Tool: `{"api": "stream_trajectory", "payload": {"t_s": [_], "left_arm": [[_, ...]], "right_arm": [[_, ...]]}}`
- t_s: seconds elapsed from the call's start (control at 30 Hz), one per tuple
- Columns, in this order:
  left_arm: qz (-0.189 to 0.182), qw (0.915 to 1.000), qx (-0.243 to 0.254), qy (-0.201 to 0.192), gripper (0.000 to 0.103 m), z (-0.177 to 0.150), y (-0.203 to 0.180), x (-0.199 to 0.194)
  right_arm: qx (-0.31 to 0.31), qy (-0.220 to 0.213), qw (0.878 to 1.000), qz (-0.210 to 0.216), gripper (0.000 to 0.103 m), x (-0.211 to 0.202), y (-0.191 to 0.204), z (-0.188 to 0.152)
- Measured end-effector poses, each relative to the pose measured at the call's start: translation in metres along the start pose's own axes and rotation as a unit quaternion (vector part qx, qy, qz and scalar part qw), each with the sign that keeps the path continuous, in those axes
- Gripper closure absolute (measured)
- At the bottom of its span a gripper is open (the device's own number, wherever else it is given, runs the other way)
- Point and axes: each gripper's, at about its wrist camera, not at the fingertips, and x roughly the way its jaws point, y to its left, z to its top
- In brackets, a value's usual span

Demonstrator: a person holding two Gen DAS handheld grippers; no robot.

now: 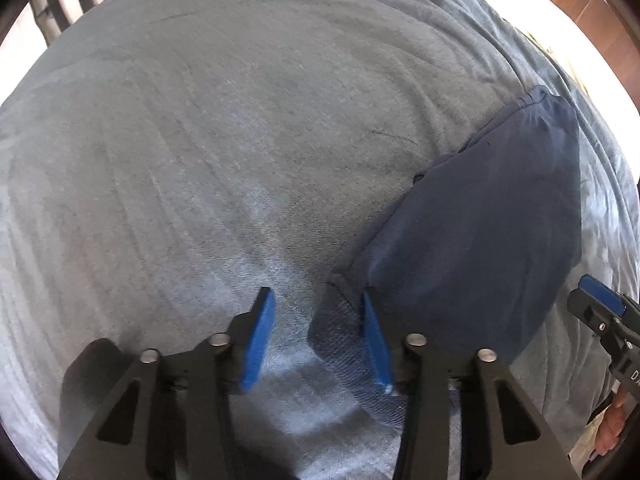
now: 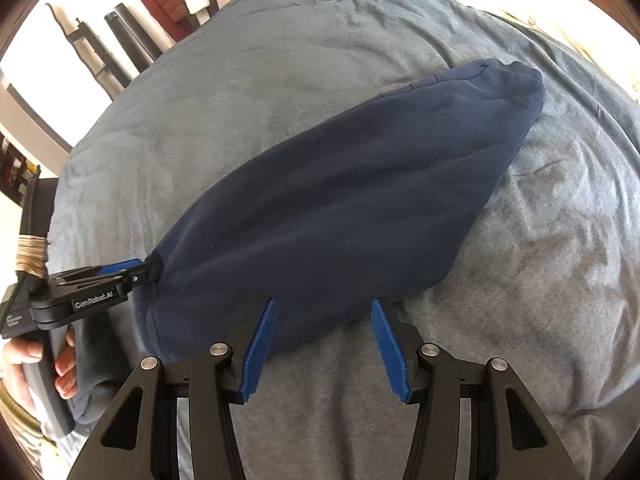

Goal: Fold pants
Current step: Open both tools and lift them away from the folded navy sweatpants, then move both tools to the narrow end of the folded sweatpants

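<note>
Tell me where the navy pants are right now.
The navy pants lie folded on the grey blanket, stretching diagonally across the right wrist view, with the left tongs at their near left corner and the right tongs at their near edge.

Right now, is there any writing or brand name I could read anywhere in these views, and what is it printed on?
"GenRobot.AI": white lettering on the black body of the left hand-held gripper, seen from the right wrist view.
"DA": cut off at the frame edge, on the right hand-held gripper in the left wrist view.
Small white label lower on the left hand-held gripper's body: too small to read.
Navy pants and grey blanket: no writing visible.
</note>
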Motion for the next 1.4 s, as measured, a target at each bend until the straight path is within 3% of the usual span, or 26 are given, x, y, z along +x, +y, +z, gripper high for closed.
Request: {"api": "stream_trajectory", "payload": {"t_s": [0.13,0.23,0.3,0.6,0.8,0.93,1.2,1.4], "left_arm": [[0.028,0.9988,-0.015,-0.036,0.044,-0.005,-0.003,-0.03],[0.062,0.9957,-0.017,-0.066,0.044,-0.014,-0.012,-0.056],[0.071,0.9942,-0.024,-0.078,0.044,-0.021,-0.019,-0.07],[0.096,0.9877,-0.058,-0.109,0.044,-0.057,-0.073,-0.112],[0.067,0.988,-0.081,-0.113,0.042,-0.07,-0.11,-0.124],[0.067,0.9869,-0.077,-0.124,0.039,-0.066,-0.139,-0.126],[0.058,0.9836,-0.088,-0.147,0.035,-0.053,-0.192,-0.126],[0.053,0.9792,-0.121,-0.154,0.026,-0.042,-0.216,-0.118]], "right_arm": [[0.002,-0.008,1.0,0.006,0.052,-0.006,-0.003,0.003],[-0.005,-0.024,1.0,0.016,0.05,-0.017,-0.006,0.007],[-0.015,-0.034,0.999,0.021,0.041,-0.025,-0.01,0.009],[-0.096,-0.087,0.991,0.022,0.041,-0.064,-0.029,0.034],[-0.143,-0.1,0.984,0.024,0.041,-0.092,-0.04,0.041],[-0.157,-0.099,0.982,0.029,0.041,-0.104,-0.052,0.041],[-0.142,-0.102,0.984,0.04,0.041,-0.118,-0.087,0.049],[-0.134,-0.091,0.986,0.044,0.041,-0.114,-0.117,0.06]]}}
